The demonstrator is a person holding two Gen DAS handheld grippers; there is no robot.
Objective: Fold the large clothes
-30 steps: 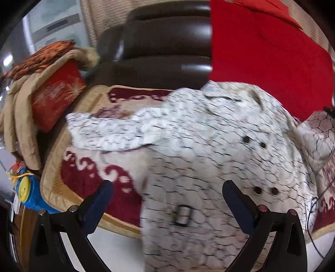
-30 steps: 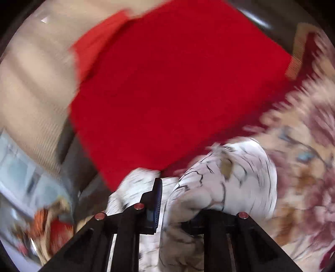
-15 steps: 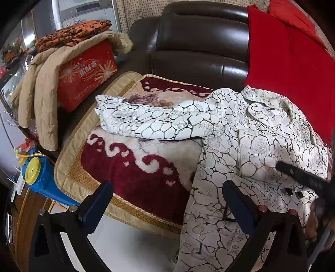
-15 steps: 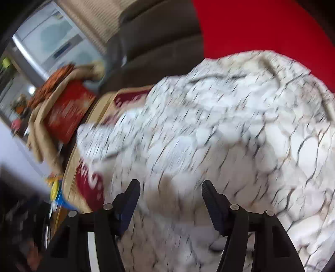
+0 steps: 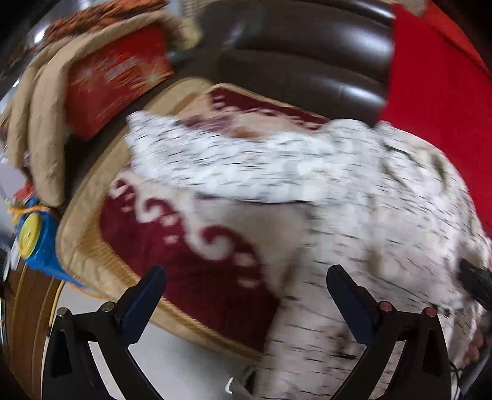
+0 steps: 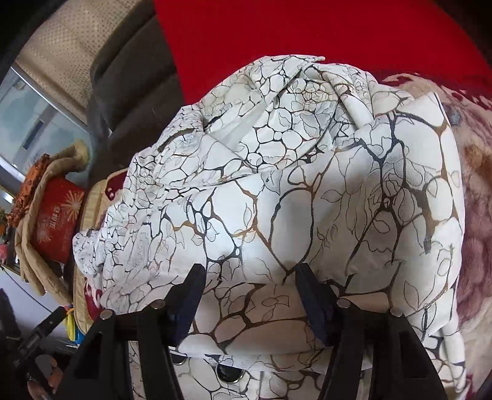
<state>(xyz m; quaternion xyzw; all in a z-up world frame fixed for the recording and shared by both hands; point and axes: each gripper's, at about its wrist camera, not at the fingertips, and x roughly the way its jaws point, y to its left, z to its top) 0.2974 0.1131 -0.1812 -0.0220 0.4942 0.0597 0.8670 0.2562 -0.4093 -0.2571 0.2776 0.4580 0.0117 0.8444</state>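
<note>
Left gripper [image 5: 246, 287], spread wide and holding nothing, hovers over the front edge of the maroon-and-cream sofa blanket [image 5: 196, 261]; its view has gone from sharp half a second ago to motion-blurred. Right gripper [image 6: 247, 286], also spread, sits low above the white crackle-print coat [image 6: 276, 190], whose folds now read crisply where they were smeared before. The coat lies bunched on the dark leather sofa [image 5: 307, 61], one sleeve [image 5: 215, 163] stretched leftward across the blanket, beside the red cloth [image 6: 307, 27].
</note>
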